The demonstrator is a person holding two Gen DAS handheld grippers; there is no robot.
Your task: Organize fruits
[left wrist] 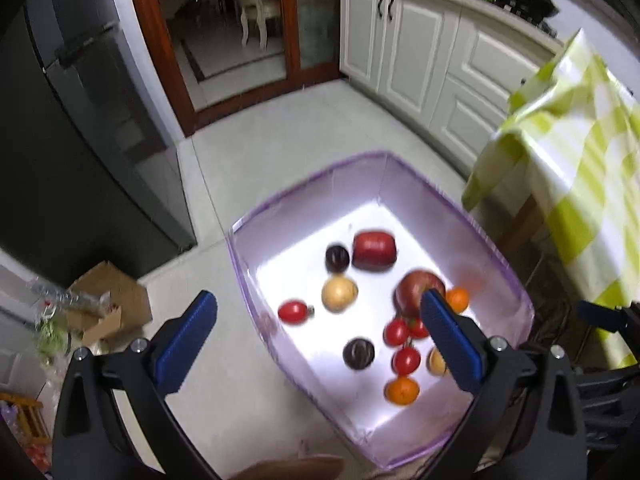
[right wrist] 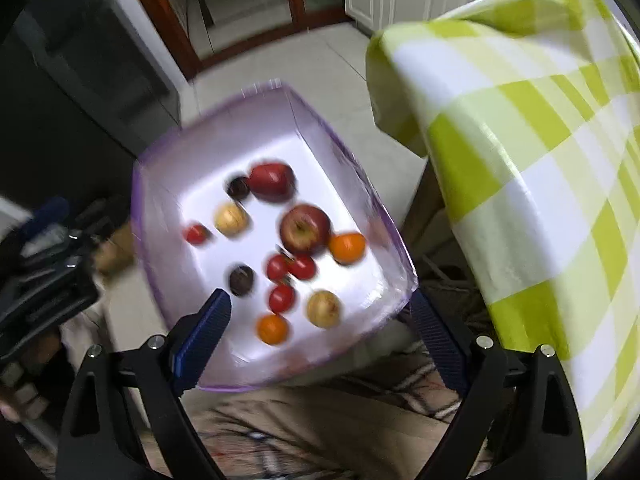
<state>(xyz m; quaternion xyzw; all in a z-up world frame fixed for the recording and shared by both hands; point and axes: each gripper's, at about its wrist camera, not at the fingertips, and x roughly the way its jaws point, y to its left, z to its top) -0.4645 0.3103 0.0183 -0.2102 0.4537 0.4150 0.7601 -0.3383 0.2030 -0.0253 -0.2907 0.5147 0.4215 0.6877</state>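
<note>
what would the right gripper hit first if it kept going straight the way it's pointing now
Probably the purple-rimmed bin, around its near rim. The open right gripper points down into it, an orange and a yellowish fruit lying nearest its line. Depth is blurred, so this is uncertain.

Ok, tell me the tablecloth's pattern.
Lime-green and white checks on the tablecloth, clearest in the right wrist view.

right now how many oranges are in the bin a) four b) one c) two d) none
c, two: one orange lies beside the apple, the other orange nearer the right gripper, both inside the bin.
</note>
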